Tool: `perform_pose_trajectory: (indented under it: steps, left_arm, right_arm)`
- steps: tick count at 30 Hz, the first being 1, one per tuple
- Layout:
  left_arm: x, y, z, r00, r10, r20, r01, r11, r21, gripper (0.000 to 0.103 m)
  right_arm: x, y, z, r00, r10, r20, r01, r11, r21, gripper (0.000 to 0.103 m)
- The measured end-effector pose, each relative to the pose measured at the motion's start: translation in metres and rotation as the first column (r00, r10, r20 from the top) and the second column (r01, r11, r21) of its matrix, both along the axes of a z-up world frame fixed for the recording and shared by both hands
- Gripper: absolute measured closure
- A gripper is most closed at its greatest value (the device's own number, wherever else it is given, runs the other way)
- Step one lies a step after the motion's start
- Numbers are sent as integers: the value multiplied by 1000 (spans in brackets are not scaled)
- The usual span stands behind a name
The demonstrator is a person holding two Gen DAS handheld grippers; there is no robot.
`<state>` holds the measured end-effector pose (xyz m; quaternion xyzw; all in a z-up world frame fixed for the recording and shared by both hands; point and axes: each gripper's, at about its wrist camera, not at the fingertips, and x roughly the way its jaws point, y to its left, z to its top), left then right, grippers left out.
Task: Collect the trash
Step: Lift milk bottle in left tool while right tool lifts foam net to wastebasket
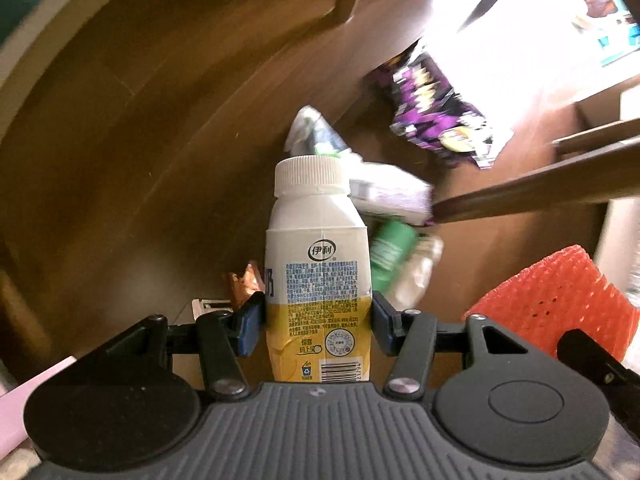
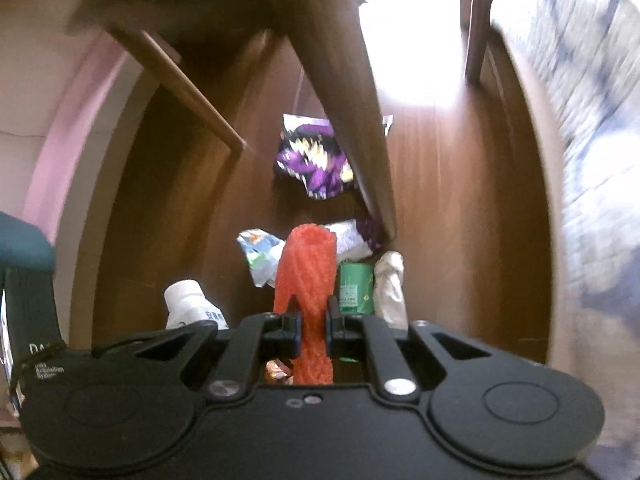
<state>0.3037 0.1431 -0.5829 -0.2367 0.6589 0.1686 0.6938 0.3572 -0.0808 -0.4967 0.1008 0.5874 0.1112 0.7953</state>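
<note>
Left gripper [image 1: 318,326]: its fingers are clamping the lower yellow band of a white-and-yellow plastic drink bottle with a ribbed white screw cap [image 1: 318,280] — long axis running straight out along the fingers, cap end pointing away.
Right gripper [image 2: 313,328]: its fingers are standing narrow, pinching a squashed orange-red foam-mesh fruit sleeve [image 2: 308,276], which is sticking out ahead of them in a soft, netted, twisted column.
Landmark: the dark wooden furniture leg [image 2: 356,120], slanting over the brown wood floor [image 1: 160,120].
Remaining trash, relative to that leg: a crinkled purple-and-white foil snack bag [image 2: 310,160] is lying just beside it on the floor; a green-labelled clear plastic bottle [image 2: 354,286] and a crumpled white wrapper [image 2: 390,280] are lying near its foot; a pale crushed packet [image 2: 258,254] is lying a little further off.
Key relation: both hands are carrying loads above the pile, so the leftover pieces are lying below and ahead of the fingers — the right gripper appears nearer the leg.
Judgement: both loads likely need dropping off before the rest can be picked; no bin is showing.
</note>
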Motion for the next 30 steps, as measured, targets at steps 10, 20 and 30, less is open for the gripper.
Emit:
perform_pose_trajectory:
  steps: [10, 20, 30]
  left_arm:
    - [16, -41, 171, 990, -110, 92, 105, 993, 56, 49]
    - [31, -69, 322, 958, -184, 222, 181, 983, 32, 49]
    - [39, -81, 445, 895, -277, 351, 250, 961, 120, 49]
  right_arm:
    - [-6, -31, 165, 995, 11, 98, -7, 999, -45, 93]
    - [-9, -55, 292, 977, 39, 211, -25, 997, -70, 93]
    - [1, -71, 388, 942, 63, 331, -36, 995, -89, 93]
